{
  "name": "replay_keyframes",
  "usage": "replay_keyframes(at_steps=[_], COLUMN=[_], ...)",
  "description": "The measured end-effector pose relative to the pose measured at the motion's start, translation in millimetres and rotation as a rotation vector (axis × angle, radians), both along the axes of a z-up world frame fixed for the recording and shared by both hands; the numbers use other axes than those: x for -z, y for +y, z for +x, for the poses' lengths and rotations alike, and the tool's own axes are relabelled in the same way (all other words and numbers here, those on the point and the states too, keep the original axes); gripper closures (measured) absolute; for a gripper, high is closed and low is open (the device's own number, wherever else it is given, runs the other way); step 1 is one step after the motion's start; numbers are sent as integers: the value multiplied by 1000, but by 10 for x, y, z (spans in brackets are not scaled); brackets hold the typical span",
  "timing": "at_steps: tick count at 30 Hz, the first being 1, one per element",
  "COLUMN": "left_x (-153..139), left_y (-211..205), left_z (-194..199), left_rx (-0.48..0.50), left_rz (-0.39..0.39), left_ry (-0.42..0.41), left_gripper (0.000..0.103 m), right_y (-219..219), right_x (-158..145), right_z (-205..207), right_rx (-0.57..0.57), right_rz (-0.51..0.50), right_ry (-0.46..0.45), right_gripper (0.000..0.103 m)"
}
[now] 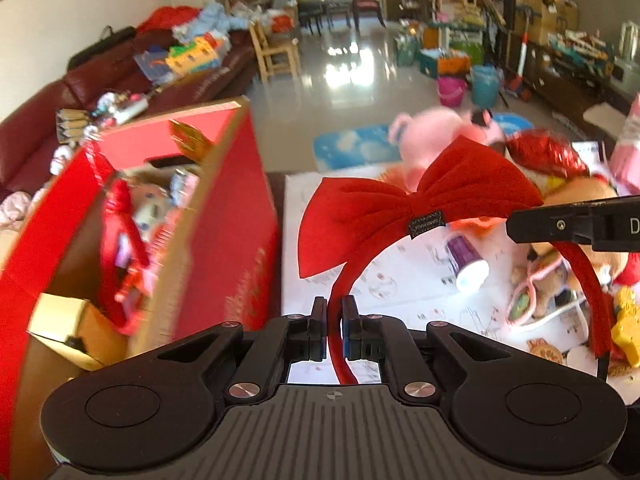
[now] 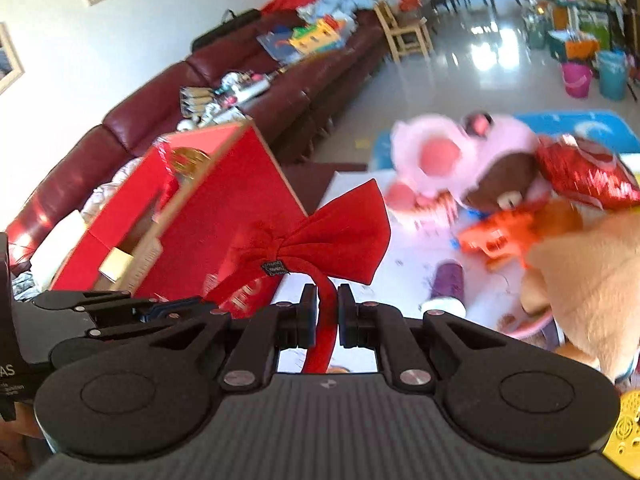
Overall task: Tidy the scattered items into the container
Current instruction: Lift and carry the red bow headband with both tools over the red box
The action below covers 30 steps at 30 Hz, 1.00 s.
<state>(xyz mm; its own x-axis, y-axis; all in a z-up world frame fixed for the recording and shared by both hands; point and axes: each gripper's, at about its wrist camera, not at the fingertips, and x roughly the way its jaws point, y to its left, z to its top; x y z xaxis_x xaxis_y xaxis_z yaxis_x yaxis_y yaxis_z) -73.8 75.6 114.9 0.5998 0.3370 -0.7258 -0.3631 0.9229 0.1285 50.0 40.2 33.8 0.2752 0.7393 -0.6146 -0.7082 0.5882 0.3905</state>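
Left claw (image 1: 334, 328) clamped on red bow headband (image 1: 400, 208), right claw (image 2: 323, 316) clamped on its other end

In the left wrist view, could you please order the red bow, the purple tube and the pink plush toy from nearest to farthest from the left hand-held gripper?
1. Red bow: on the headband clamped in the left hand-held gripper, just above it.
2. Purple tube: lying on the white mat, to the right.
3. Pink plush toy: at the mat's far edge, behind the bow.
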Motion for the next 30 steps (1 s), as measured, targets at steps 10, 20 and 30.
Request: replay_keyframes(at_steps=[10, 20, 30], left_x=[-740, -803, -590], left_y=[597, 1178, 1352], left_z=[-930, -2060, -2274], left_rx=[-208, -498, -567], left_rz=[106, 74, 23], left_ry=[-137, -100, -58], left_gripper=[101, 100, 4], right_y=[810, 1891, 2154], right_x=[-718, -851, -661], right_z=[-549, -1313, -1506], right_rx=[-209, -499, -560], right_rz=[124, 140, 93], right_ry=[-147, -181, -168], right_gripper=[90, 90, 14])
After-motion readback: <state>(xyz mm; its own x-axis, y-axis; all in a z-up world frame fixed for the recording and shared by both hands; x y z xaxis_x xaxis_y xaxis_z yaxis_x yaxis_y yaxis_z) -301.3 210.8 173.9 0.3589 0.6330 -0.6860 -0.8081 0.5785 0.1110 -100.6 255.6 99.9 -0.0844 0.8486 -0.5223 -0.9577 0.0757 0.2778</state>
